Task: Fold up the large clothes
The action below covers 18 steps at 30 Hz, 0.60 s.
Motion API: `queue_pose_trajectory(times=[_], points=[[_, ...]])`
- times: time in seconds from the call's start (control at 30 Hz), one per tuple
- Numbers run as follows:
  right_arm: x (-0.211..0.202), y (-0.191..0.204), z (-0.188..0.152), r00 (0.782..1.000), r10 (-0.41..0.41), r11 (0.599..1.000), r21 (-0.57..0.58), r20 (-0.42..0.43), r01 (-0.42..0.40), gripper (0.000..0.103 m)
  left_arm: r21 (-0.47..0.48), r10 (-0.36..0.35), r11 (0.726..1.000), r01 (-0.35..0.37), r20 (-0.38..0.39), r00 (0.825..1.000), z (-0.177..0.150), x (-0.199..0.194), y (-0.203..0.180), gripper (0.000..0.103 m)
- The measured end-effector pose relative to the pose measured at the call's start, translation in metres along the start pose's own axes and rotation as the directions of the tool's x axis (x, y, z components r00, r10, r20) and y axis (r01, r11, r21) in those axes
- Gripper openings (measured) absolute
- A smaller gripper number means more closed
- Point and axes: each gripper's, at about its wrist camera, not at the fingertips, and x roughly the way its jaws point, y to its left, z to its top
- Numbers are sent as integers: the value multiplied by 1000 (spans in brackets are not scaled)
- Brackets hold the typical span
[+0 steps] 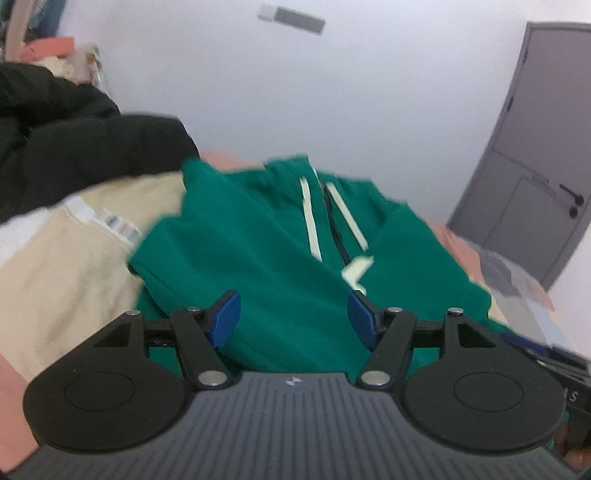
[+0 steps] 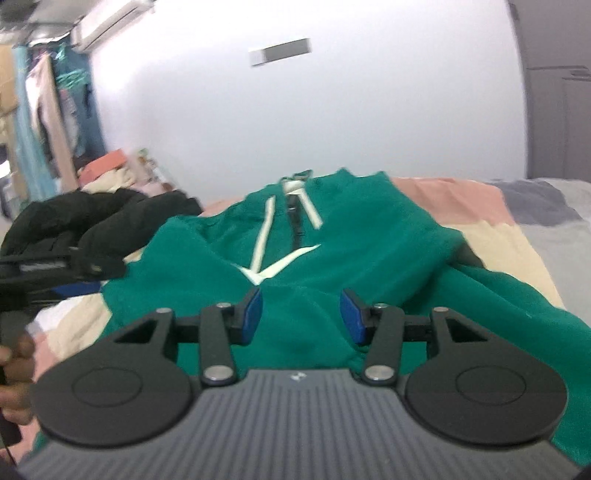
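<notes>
A white wall backs the bed [image 2: 491, 236] you are working over, its cover patched in pink, cream and grey. The green hoodie [image 2: 314, 258] lies spread on that cover, front up, its pale drawstrings [image 2: 264, 236] and dark zip running towards you. Your left gripper [image 1: 293, 319] hangs above the hoodie's near part with its blue pads well apart and nothing between them. Your right gripper [image 2: 301, 317] is likewise spread above the hoodie's near part, gripping nothing. A black jacket [image 2: 74, 225] is heaped left of the hoodie. Only your left-hand camera shows the grey door [image 1: 532, 147] to the right of the hoodie, and a small label [image 1: 118, 223] on the cream cloth just left of it. Only your right-hand camera shows the air conditioner [image 2: 110, 22] high up, clothes hanging [image 2: 55, 110] far left of the hoodie, the hoodie's sleeve [image 2: 517, 295] trailing right, and your left hand [image 2: 16, 369] at the left edge.
</notes>
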Motion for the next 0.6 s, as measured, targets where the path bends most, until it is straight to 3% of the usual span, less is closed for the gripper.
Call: queue_pose_trajectory(times=[0.4, 0.6], points=[[50, 1, -25, 980, 22, 999, -37, -197, -30, 47, 58, 37, 998, -28, -165, 986, -30, 44, 5, 69], [53, 5, -37, 975, 11, 997, -67, -223, -27, 47, 129, 89, 989, -65, -187, 978, -40, 52, -3, 70]])
